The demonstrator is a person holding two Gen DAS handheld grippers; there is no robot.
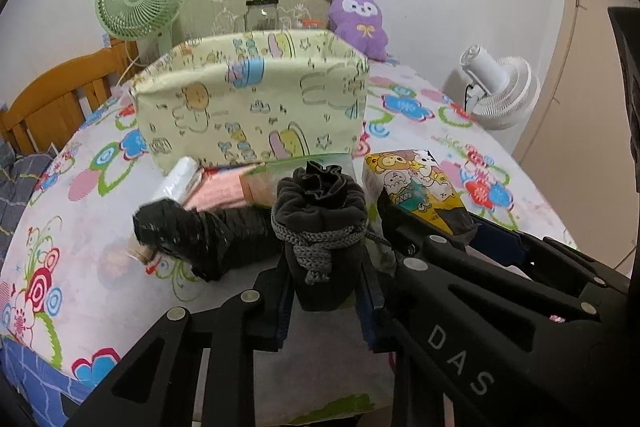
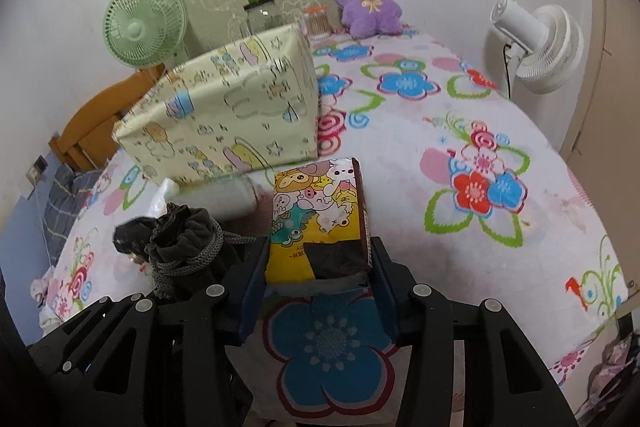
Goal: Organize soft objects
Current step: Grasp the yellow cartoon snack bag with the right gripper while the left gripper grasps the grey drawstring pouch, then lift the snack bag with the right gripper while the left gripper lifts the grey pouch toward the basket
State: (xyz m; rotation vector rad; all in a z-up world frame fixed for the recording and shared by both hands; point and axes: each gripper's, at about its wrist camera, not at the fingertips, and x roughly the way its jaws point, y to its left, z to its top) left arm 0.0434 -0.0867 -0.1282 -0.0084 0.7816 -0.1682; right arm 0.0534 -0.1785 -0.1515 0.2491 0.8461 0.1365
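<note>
I'm squeezing soft drawstring pouch [image 1: 320, 227] mid-body with left gripper [image 1: 326, 311]; right gripper [image 2: 320, 267] clamping squashy tissue pack [image 2: 318, 211] near end.

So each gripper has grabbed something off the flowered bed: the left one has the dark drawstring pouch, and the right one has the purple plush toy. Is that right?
Not quite. The right gripper is closed on the cartoon tissue pack, as the right wrist view shows. The purple plush toy sits untouched by the wall. The left gripper does hold the drawstring pouch.

Matt black fleece pouch [image 1: 320, 223] with rough braided cord, glossy plastic tissue pack [image 2: 320, 215] beside pouch, crinkly shiny black bag [image 1: 188, 235], smooth printed fabric bin [image 1: 252, 99] behind pouch
</note>
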